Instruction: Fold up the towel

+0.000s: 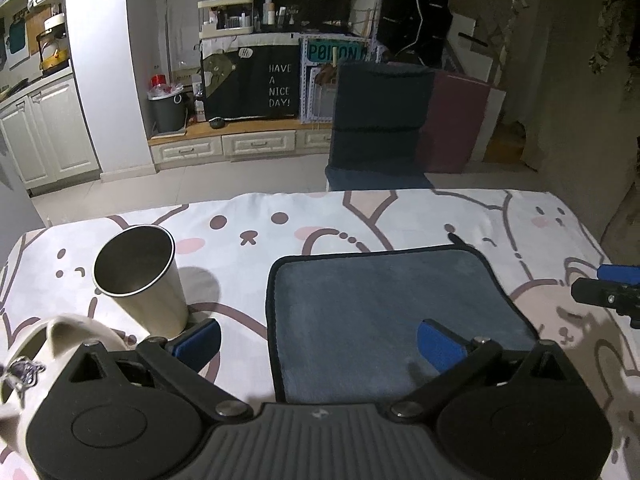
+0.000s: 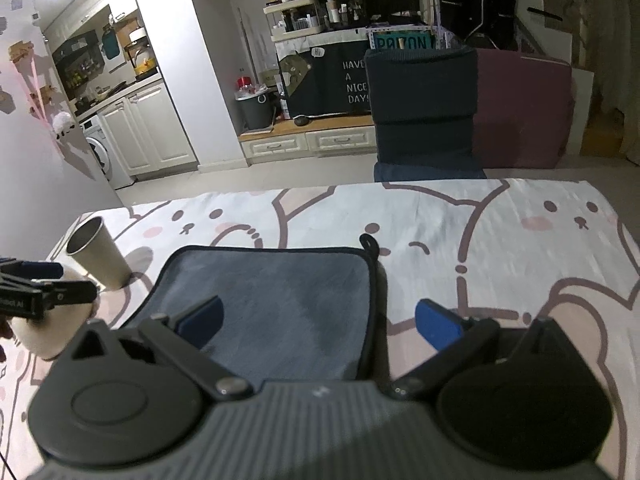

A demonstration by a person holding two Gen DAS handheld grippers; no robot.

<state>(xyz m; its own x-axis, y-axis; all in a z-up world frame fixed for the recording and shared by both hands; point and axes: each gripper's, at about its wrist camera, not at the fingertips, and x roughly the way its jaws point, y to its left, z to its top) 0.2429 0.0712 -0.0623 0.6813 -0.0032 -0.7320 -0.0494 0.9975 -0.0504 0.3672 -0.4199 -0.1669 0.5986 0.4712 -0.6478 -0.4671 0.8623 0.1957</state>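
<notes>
left gripper (image 1: 318, 342) hovering released | right gripper (image 2: 320, 326) hovering released | towel (image 1: 384, 312) lying flat, needing both near corners pinched evenly

I count one grey towel (image 1: 384, 320), one metal cup (image 1: 140, 276), one white mug (image 1: 52, 344), and my two grippers, left (image 1: 318, 344) and right (image 2: 318, 322).
</notes>
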